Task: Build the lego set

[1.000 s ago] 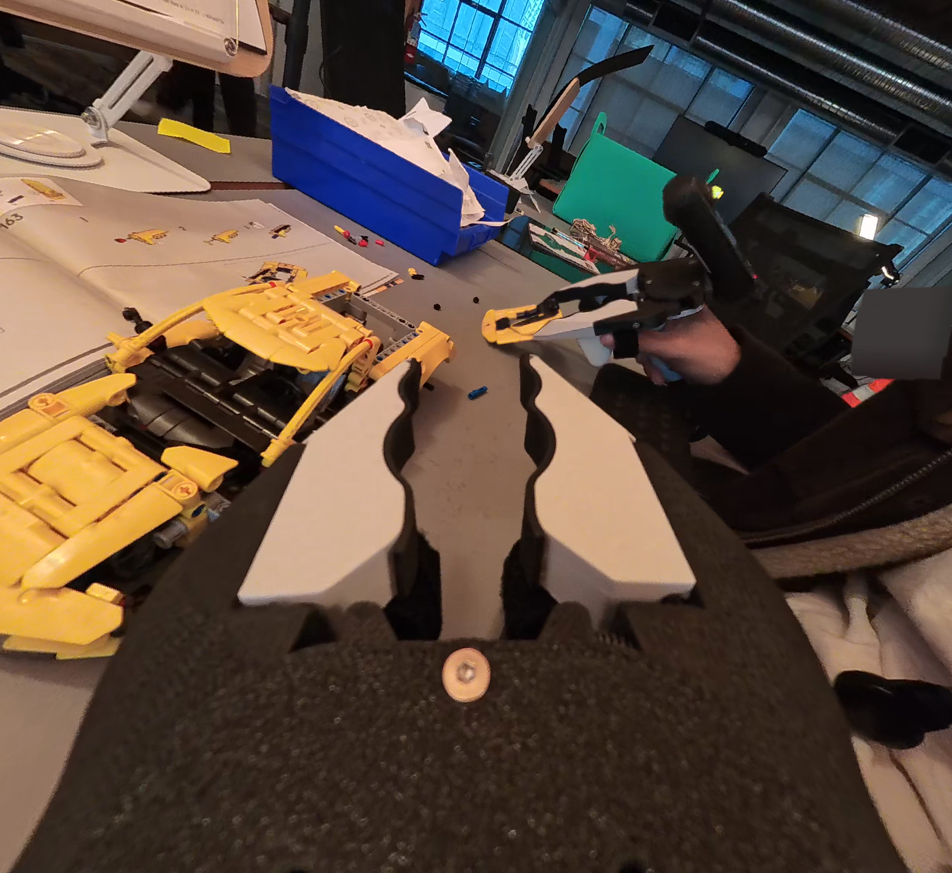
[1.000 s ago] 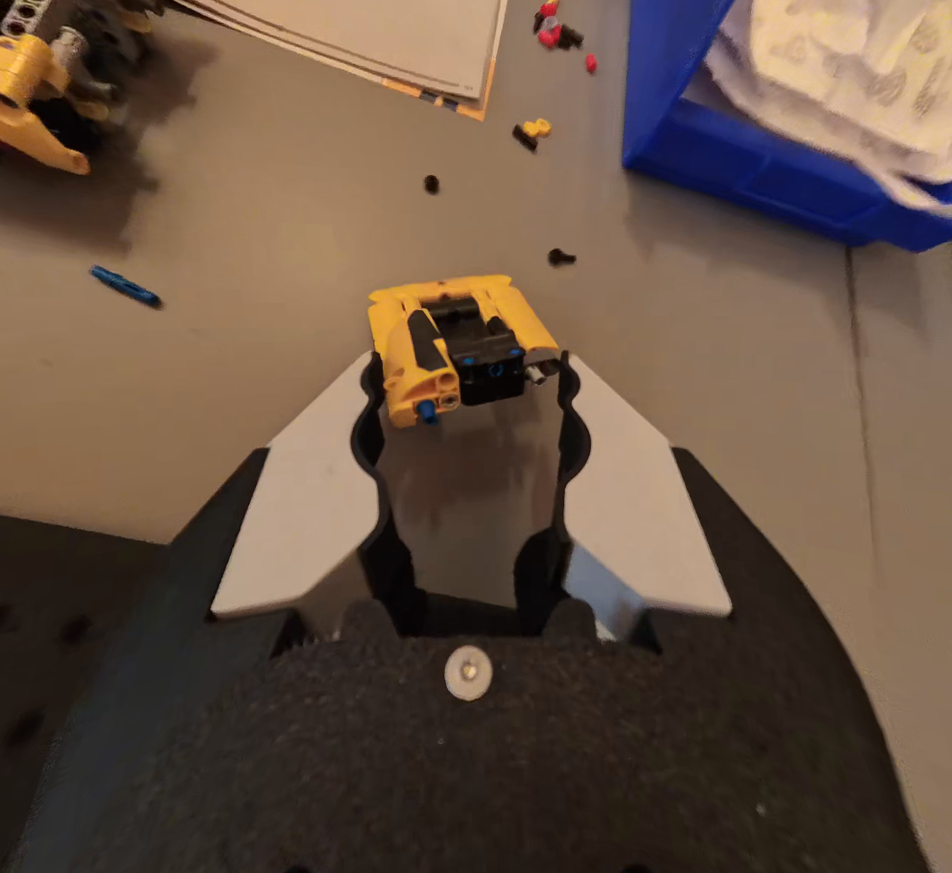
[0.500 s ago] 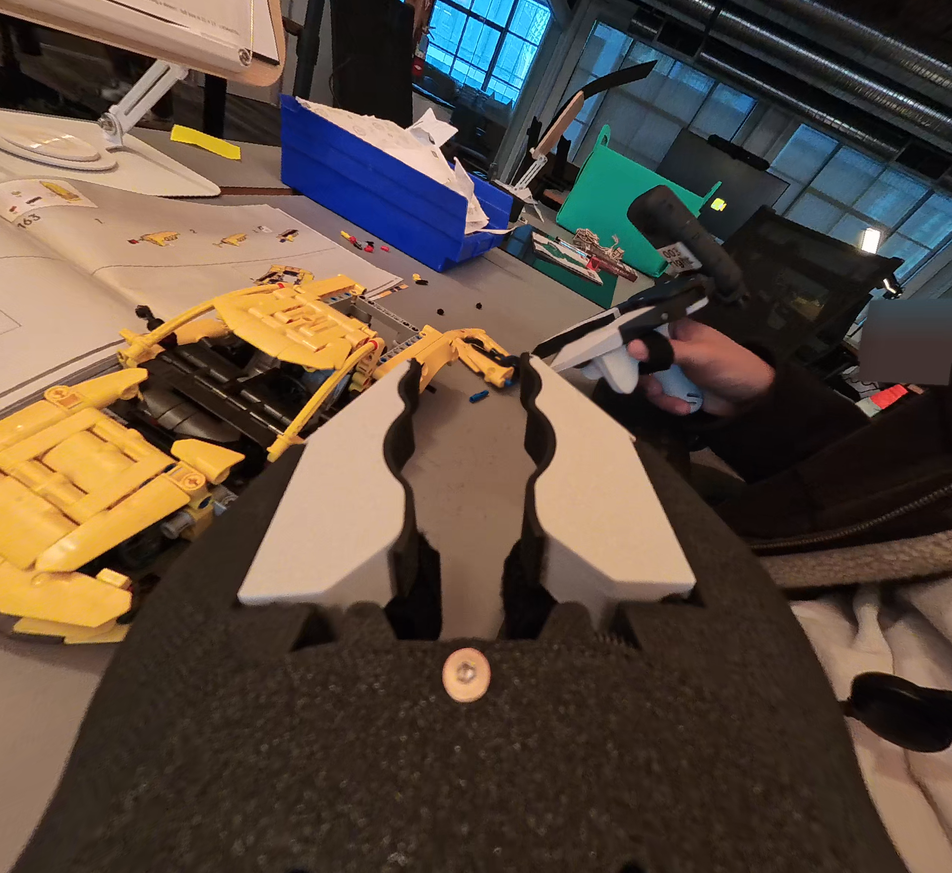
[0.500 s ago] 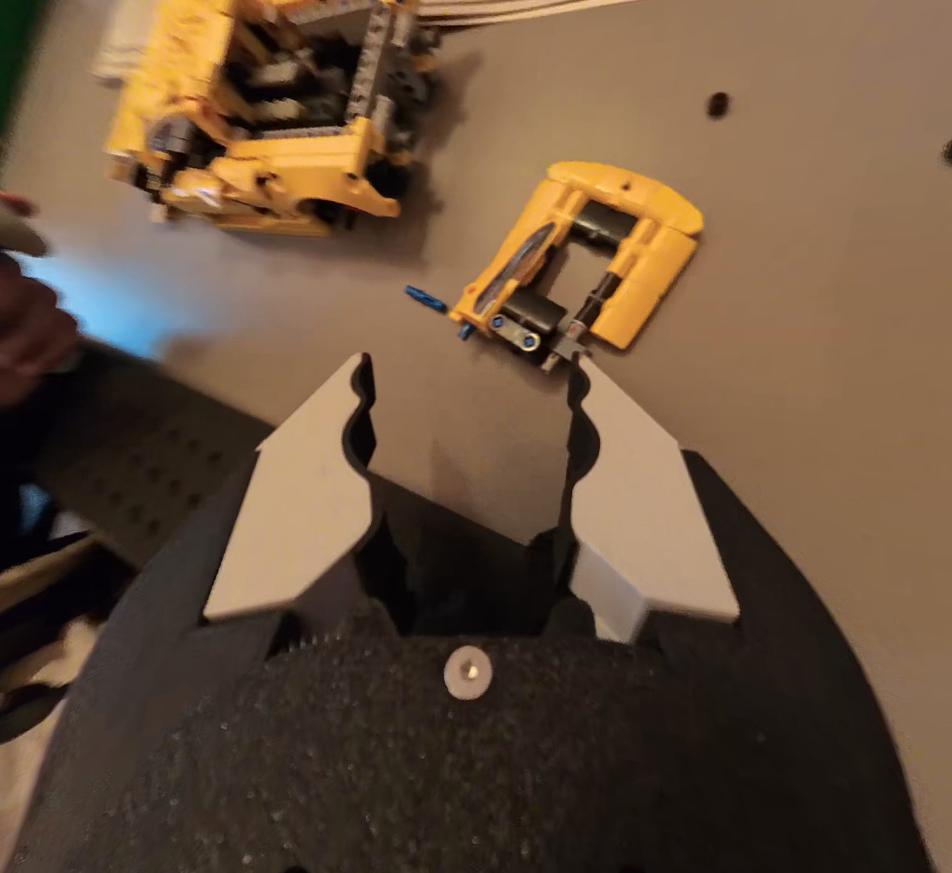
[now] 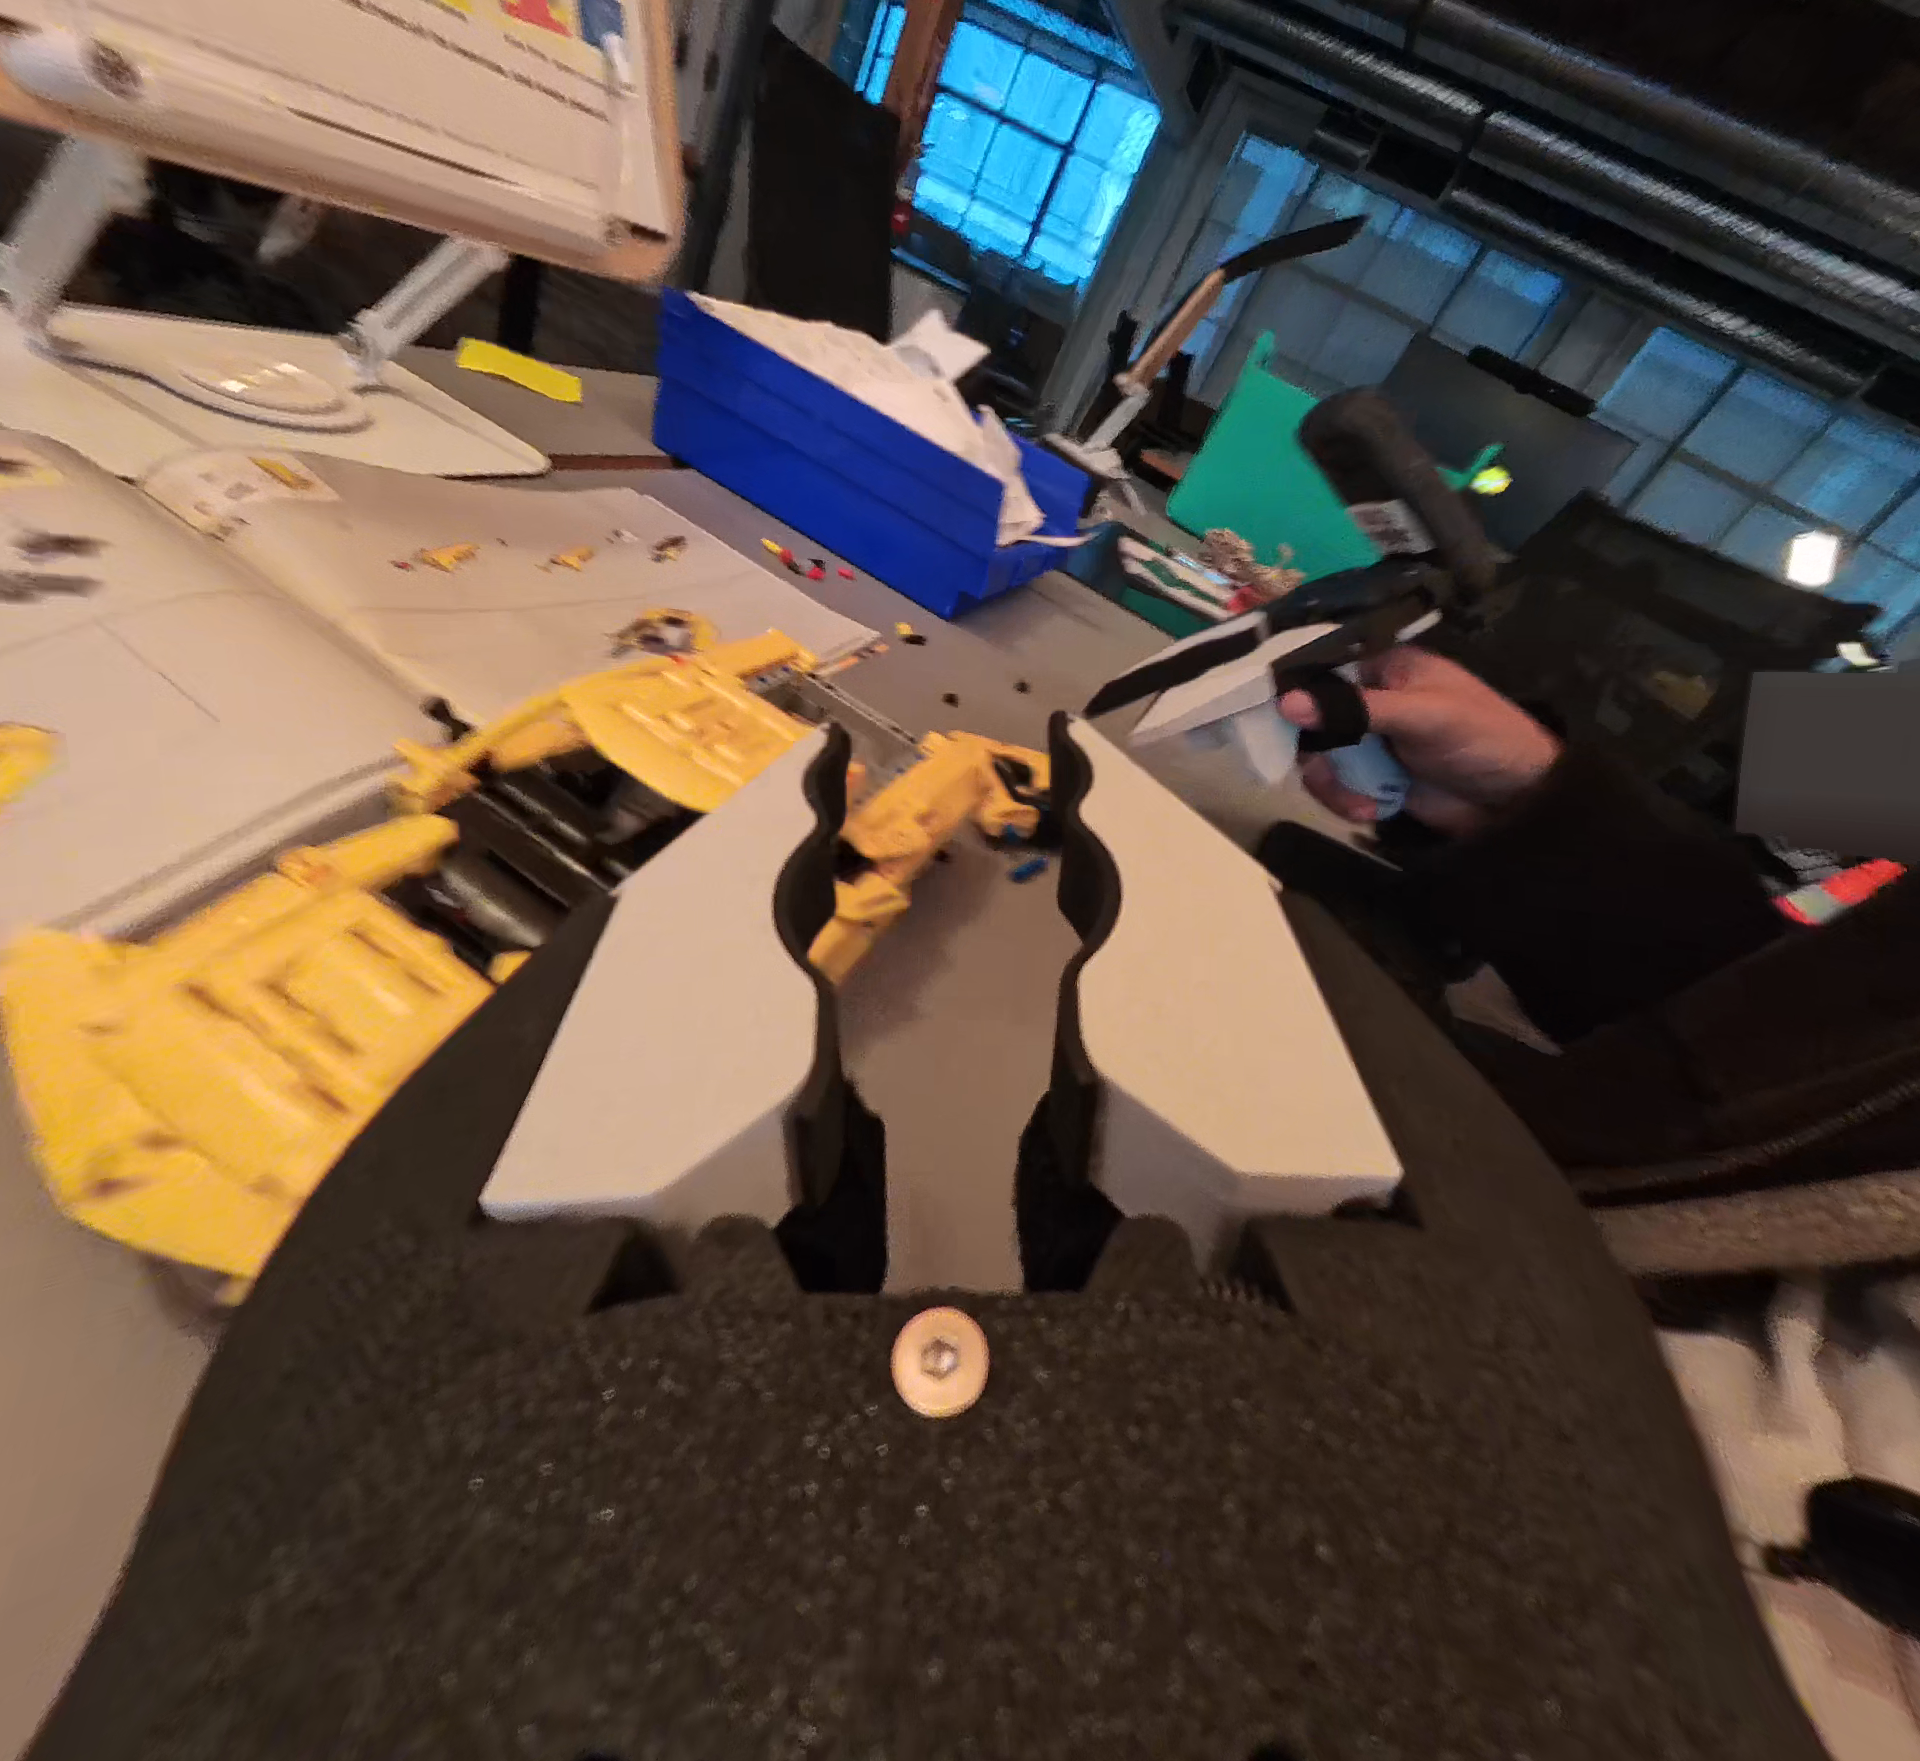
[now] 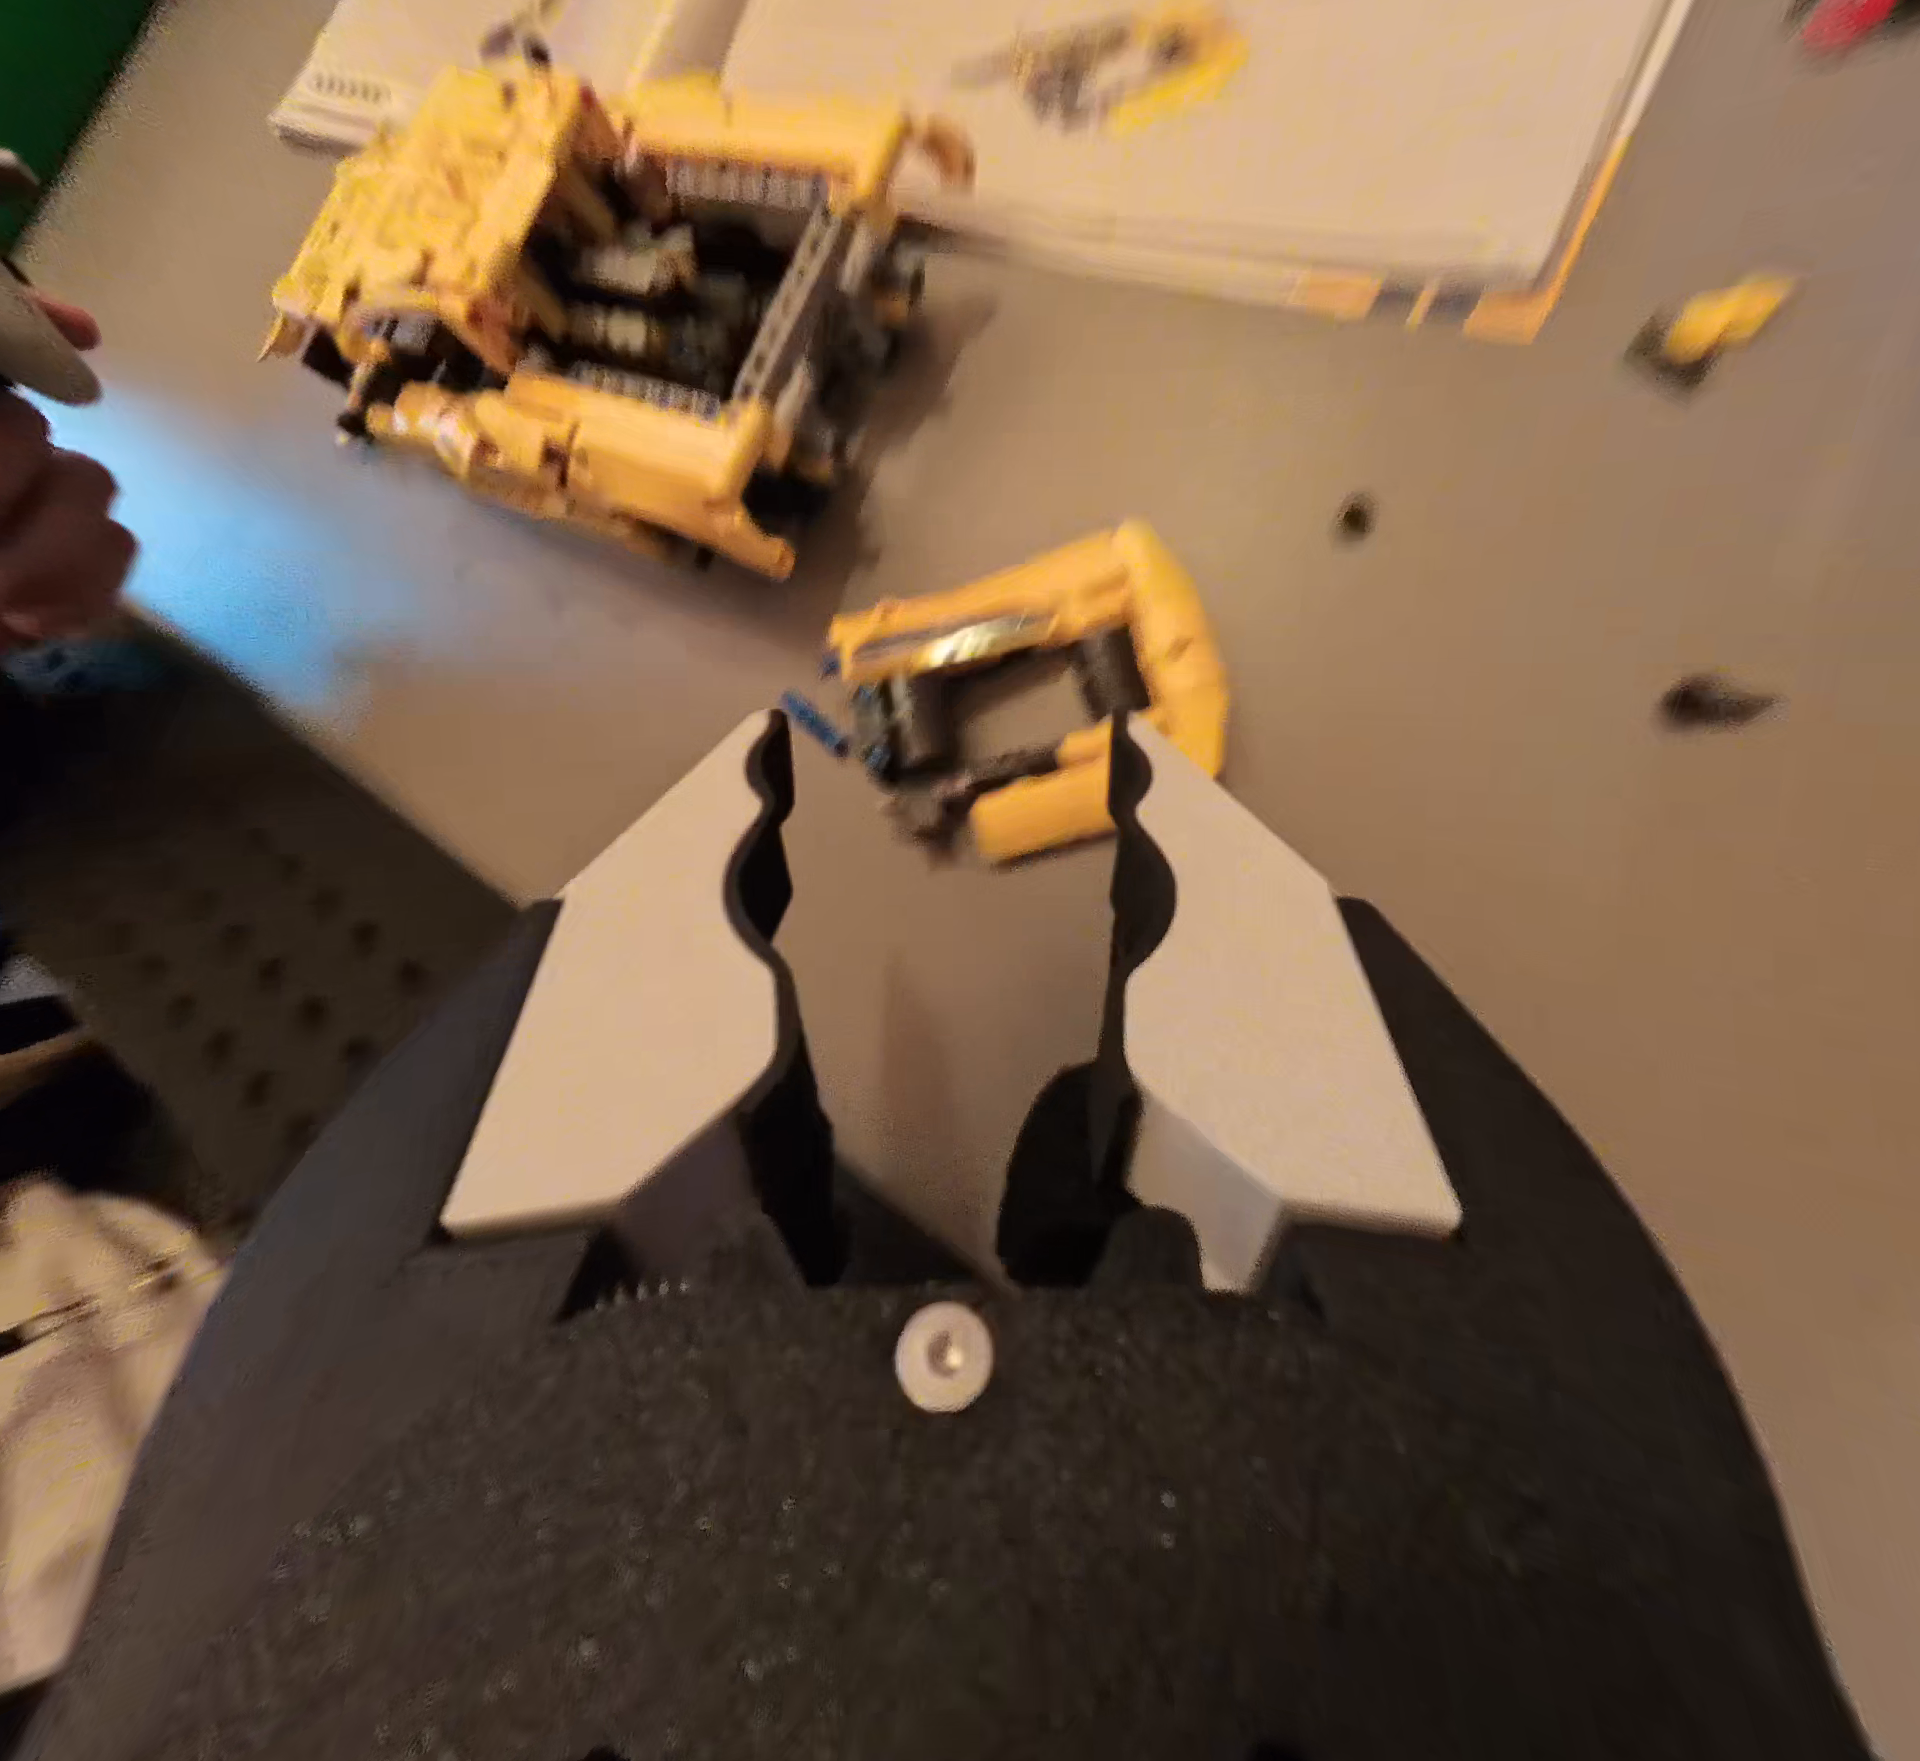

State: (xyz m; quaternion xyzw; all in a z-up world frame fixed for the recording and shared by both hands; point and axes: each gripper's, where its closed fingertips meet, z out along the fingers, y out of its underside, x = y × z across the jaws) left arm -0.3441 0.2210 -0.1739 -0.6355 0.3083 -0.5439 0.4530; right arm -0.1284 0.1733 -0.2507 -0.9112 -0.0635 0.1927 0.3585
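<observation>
Lego subassembly on table, beyond parted right claw

Two close wrist views, shared yellow model

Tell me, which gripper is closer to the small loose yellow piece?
Right. The right gripper hangs open just over the small piece, which lies on the table at its tips. The left gripper, also open, sits further back, beside the car.
</observation>
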